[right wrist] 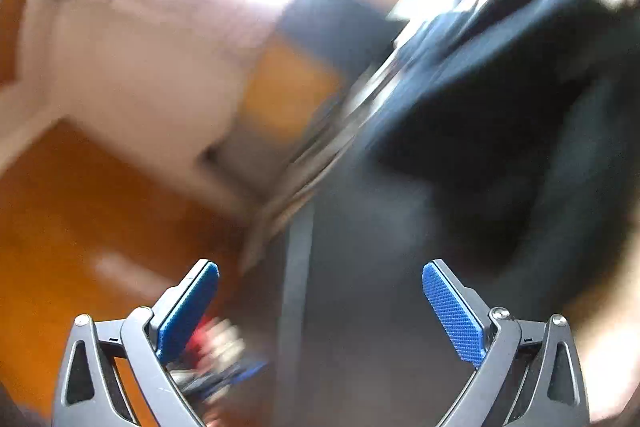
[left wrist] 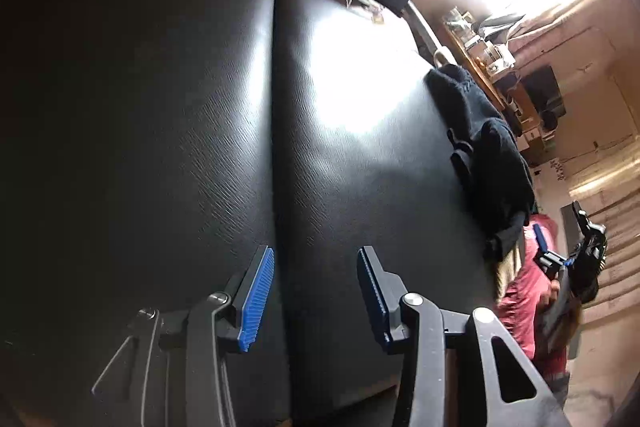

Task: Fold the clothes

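**Inspector A:** We find the left tool [left wrist: 316, 297] over a bare black padded surface [left wrist: 160, 131], its blue pads standing partly apart with nothing between them. The surface has a seam running from near to far, and no garment lies under the tool.

**Inspector B:** We confirm. The right tool [right wrist: 320, 311] has its pads wide apart and is likewise empty. Its view is heavily blurred, so we cannot make out much beyond it. We also see that tool in the left wrist view, at the right edge beside a person's red clothing [left wrist: 528, 291].

**Inspector A:** And the clothes?

**Inspector B:** We note one dark garment [left wrist: 492, 155] lying bunched along the far right edge of the padded surface, well apart from the left tool. A dark mass at the right of the right wrist view may be the same garment; the blur prevents us from saying so firmly.

**Inspector A:** Progress, then?

**Inspector B:** We judge the fold not yet begun on this piece. It is crumpled, not laid flat, and neither tool touches it. We see no folded stack in either view. What remains, in our judgement: reach it, spread it on the open surface, then fold.
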`<state>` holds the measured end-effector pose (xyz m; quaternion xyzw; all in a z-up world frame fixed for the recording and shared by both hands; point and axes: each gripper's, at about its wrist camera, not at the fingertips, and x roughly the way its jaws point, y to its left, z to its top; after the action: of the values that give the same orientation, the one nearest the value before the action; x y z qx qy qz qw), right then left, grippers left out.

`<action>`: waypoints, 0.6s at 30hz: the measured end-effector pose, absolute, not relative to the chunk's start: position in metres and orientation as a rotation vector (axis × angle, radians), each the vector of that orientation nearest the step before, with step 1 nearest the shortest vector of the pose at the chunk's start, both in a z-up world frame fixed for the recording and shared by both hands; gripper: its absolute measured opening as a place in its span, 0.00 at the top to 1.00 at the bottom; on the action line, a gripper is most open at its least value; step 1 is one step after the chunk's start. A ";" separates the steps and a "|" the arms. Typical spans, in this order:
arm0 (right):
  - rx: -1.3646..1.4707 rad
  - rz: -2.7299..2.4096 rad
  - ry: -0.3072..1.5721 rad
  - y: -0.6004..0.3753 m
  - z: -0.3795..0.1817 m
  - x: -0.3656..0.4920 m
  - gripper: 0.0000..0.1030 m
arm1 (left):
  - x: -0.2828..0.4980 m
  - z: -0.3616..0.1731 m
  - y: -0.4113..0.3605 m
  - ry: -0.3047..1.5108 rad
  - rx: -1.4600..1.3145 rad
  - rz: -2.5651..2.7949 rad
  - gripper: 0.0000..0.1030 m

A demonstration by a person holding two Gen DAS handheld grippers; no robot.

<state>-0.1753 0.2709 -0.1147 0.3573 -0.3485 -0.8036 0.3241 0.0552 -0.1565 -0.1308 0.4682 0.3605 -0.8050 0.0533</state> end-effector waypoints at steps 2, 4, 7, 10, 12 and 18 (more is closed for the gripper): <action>0.863 -2.337 -0.962 0.317 -0.103 -0.188 0.00 | 0.049 -0.137 -0.147 1.105 1.454 -2.434 0.57; 0.800 -2.532 -0.965 0.352 -0.092 -0.206 0.00 | 0.041 -0.140 -0.137 1.093 1.497 -2.432 0.57; 0.783 -2.637 -0.878 0.381 -0.094 -0.249 0.00 | 0.031 -0.143 -0.128 1.079 1.541 -2.420 0.57; 0.968 -2.590 -0.753 0.386 -0.124 -0.279 0.00 | 0.024 -0.145 -0.124 1.068 1.560 -2.402 0.57; 1.058 -2.537 -0.708 0.393 -0.122 -0.285 0.00 | 0.021 -0.145 -0.122 1.070 1.564 -2.389 0.57; 1.178 -2.342 -0.661 0.311 -0.109 -0.266 0.87 | 0.025 -0.139 -0.123 1.080 1.548 -2.406 0.57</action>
<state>-0.2660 0.3106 -0.1093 0.4253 -0.2386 -0.8456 0.2171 0.0246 -0.1230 -0.1389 0.5056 0.3530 -0.7861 0.0418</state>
